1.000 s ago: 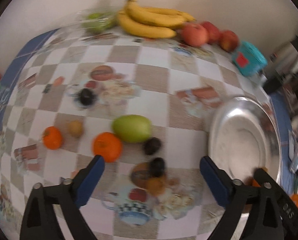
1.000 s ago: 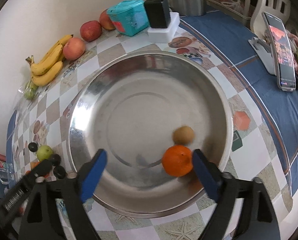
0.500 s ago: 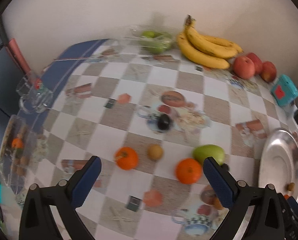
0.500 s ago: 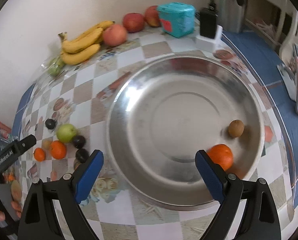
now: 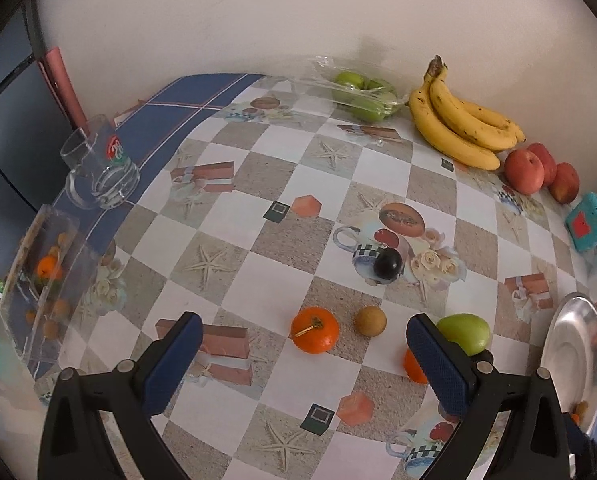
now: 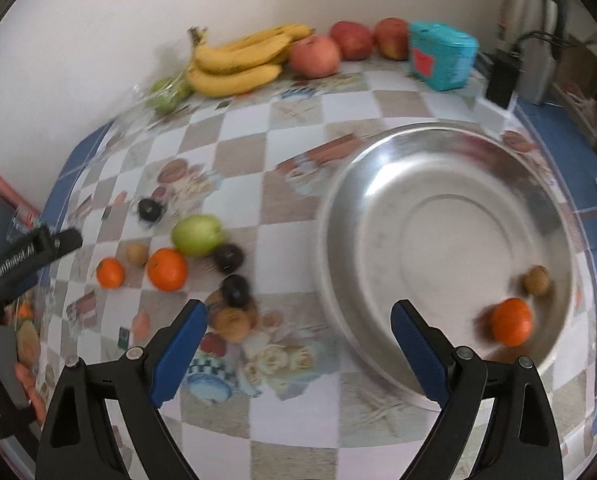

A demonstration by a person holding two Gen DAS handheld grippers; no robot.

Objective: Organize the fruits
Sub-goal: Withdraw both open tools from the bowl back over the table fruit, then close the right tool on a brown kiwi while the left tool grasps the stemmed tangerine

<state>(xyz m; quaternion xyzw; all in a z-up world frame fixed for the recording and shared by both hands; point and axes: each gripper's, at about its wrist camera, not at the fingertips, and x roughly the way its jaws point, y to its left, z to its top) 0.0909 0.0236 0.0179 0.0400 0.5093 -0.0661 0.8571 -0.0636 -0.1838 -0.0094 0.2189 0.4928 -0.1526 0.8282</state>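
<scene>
A small orange (image 5: 314, 335) and a brown fruit (image 5: 370, 321) lie on the checked cloth just beyond the left gripper (image 5: 304, 364), whose tongs are apart and empty. The step looks like the next pick-up: lower, straddle one fruit, close. The right gripper (image 6: 298, 342), also spread and empty, hovers near the steel bowl (image 6: 378, 216). Only the right view shows the orange in the bowl (image 6: 512, 321); only the left shows a glass mug (image 5: 100, 170) at far left.

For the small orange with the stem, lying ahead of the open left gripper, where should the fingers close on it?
Grip the small orange across its round middle, coming from above with the left gripper. Its stem points up; the brown fruit sits close on one side, so keep the fingers clear of it.
</scene>
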